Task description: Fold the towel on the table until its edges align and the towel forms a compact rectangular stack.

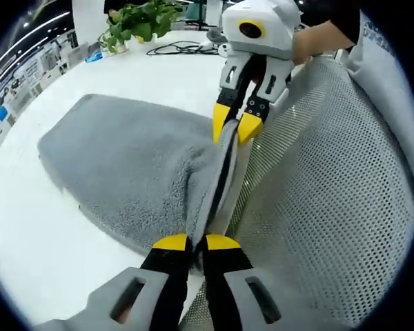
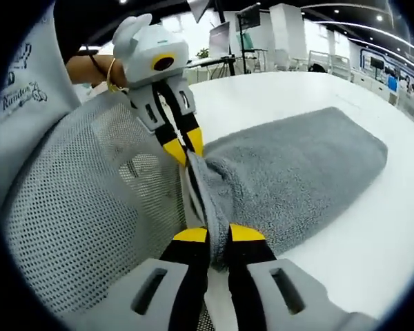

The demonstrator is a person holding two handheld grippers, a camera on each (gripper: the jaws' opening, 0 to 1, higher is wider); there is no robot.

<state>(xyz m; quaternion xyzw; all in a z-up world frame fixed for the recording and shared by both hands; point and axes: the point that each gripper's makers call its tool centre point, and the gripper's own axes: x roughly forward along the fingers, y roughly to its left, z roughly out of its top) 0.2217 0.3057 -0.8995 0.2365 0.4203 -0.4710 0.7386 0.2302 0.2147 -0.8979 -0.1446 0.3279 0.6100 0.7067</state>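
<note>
White tabletop (image 1: 27, 227) stretches across an open, brightly lit room, with a potted plant (image 1: 134, 21) and loose black cables (image 1: 179, 48) at its far side. On it lies the grey towel (image 1: 124, 165), most of its body flat on the surface while its near edge is lifted and bunched into a taut ridge. A pale mesh garment (image 1: 324, 200) worn by the person covers the area just beside that raised edge.

The left gripper (image 1: 196, 243) is clamped shut on the towel's edge, its yellow-tipped jaws pinching the cloth at one end of the ridge. The right gripper (image 2: 219, 235) is likewise closed on the same edge farther along; from the left gripper view it appears across the fold with a hand (image 1: 321, 41) behind it. Holding two points along one edge keeps the hem straight and stretched, apparently so it can be carried over the flat portion and laid down with edges matched. The fold itself looks not yet completed.
</note>
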